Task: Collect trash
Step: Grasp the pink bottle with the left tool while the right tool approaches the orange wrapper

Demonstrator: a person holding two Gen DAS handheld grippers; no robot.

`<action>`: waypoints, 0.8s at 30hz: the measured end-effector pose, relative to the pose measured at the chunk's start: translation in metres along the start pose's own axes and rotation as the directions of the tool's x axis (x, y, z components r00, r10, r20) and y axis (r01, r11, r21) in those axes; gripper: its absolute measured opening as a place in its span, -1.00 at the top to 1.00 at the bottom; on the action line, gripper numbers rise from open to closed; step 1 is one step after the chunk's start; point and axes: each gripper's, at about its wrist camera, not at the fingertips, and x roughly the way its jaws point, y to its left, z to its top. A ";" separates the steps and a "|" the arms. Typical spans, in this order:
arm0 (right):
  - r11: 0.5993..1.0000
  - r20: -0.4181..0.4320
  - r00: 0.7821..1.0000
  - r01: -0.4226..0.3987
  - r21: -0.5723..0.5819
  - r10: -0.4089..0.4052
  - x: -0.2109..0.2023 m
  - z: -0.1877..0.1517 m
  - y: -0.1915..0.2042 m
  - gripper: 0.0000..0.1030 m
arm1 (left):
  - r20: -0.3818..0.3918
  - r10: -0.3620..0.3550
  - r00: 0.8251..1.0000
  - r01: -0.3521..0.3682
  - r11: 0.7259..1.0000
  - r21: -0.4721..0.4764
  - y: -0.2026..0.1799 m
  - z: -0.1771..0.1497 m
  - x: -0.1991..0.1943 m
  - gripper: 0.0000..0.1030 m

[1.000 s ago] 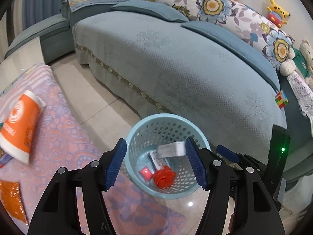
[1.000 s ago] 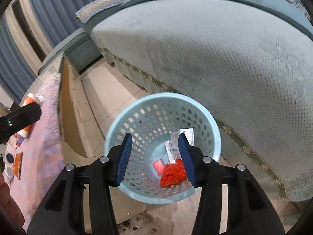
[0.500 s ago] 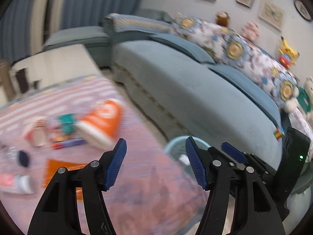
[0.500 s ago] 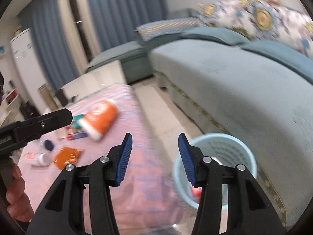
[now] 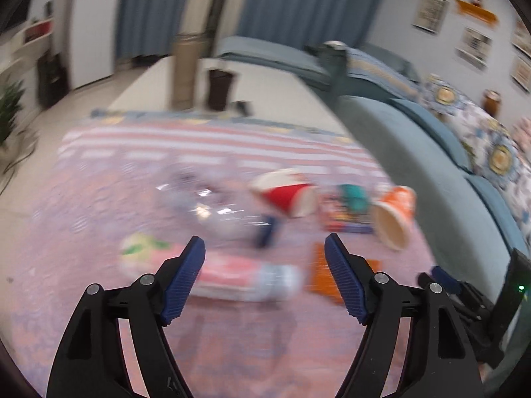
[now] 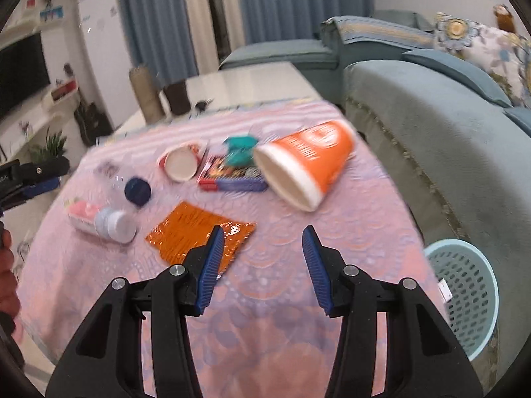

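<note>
Trash lies on a pink patterned tablecloth (image 6: 275, 325). An orange paper cup (image 6: 307, 165) rests on its side, beside a red and white cup (image 6: 181, 164), a flat snack packet (image 6: 232, 179), a teal lump (image 6: 240, 151), a dark blue cap (image 6: 137, 192), an orange foil wrapper (image 6: 195, 235) and a pink-labelled bottle (image 6: 99, 220). My right gripper (image 6: 262, 265) hovers open and empty over the cloth near the wrapper. My left gripper (image 5: 265, 278) is empty, its jaws opening above the bottle (image 5: 239, 277). The light blue basket (image 6: 464, 295) stands on the floor at the right.
A blue-green sofa (image 6: 448, 126) with flowered cushions runs along the right, close to the table edge. Behind the cloth the bare tabletop (image 6: 245, 83) carries a tall beige cylinder (image 6: 142, 96) and a dark cup (image 6: 177, 98). A person's hand (image 6: 8, 285) shows at the left.
Both grippers swung away from over the basket to above the table's trash. The left jaws stand wider than before. The right jaws keep the same gap.
</note>
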 end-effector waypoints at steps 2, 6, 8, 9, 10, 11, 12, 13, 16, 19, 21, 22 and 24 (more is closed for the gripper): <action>1.000 -0.020 1.000 -0.008 -0.025 0.008 0.011 -0.001 0.011 0.12 | -0.013 0.048 0.999 -0.048 0.998 -0.045 0.028 -0.001 0.008 -0.42; 0.998 -0.054 0.999 -0.006 -0.062 0.003 0.028 -0.006 0.024 0.12 | -0.040 0.107 0.993 -0.111 0.987 -0.118 0.076 -0.008 0.025 -0.42; 0.998 -0.072 0.997 0.000 -0.067 -0.005 0.034 -0.010 0.026 0.12 | -0.063 0.111 0.992 -0.119 0.983 -0.142 0.091 -0.013 0.035 -0.42; 0.998 -0.071 0.997 -0.001 -0.065 -0.003 0.033 -0.010 0.025 0.12 | -0.075 0.100 0.992 -0.110 0.982 -0.151 0.096 -0.015 0.040 -0.44; 0.998 -0.065 0.998 0.000 -0.065 -0.005 0.032 -0.009 0.025 0.12 | -0.070 0.055 0.996 -0.067 0.983 -0.173 0.102 -0.016 0.042 -0.47; 0.998 -0.066 0.998 0.003 -0.067 -0.008 0.032 -0.010 0.025 0.12 | -0.076 0.017 0.997 -0.032 0.981 -0.191 0.106 -0.018 0.043 -0.47; 0.998 -0.071 0.997 0.004 -0.068 -0.009 0.033 -0.010 0.025 0.12 | -0.081 -0.003 0.997 -0.013 0.980 -0.199 0.107 -0.020 0.043 -0.46; 0.998 -0.075 0.997 0.006 -0.070 -0.012 0.034 -0.010 0.025 0.12 | -0.087 -0.035 0.996 0.017 0.979 -0.201 0.107 -0.023 0.042 -0.46; 0.997 -0.069 0.997 0.013 -0.071 -0.017 0.033 -0.010 0.025 0.12 | -0.103 -0.077 0.992 0.060 0.986 -0.156 0.095 -0.036 0.034 -0.46; 0.998 -0.070 0.997 0.016 -0.067 -0.021 0.035 -0.009 0.025 0.12 | -0.130 -0.143 0.981 0.126 0.984 -0.128 0.081 -0.052 0.021 -0.46; 0.998 -0.070 0.997 0.015 -0.060 -0.019 0.035 -0.009 0.023 0.12 | -0.141 -0.185 0.973 0.171 0.980 -0.106 0.068 -0.065 0.011 -0.46; 0.998 -0.070 0.997 0.014 -0.057 -0.018 0.036 -0.009 0.023 0.12 | -0.151 -0.217 0.964 0.205 0.975 -0.091 0.062 -0.072 0.005 -0.46; 0.999 -0.073 0.997 0.010 -0.045 -0.014 0.036 -0.009 0.020 0.12 | -0.173 -0.267 0.948 0.262 0.964 -0.054 0.045 -0.085 -0.005 -0.46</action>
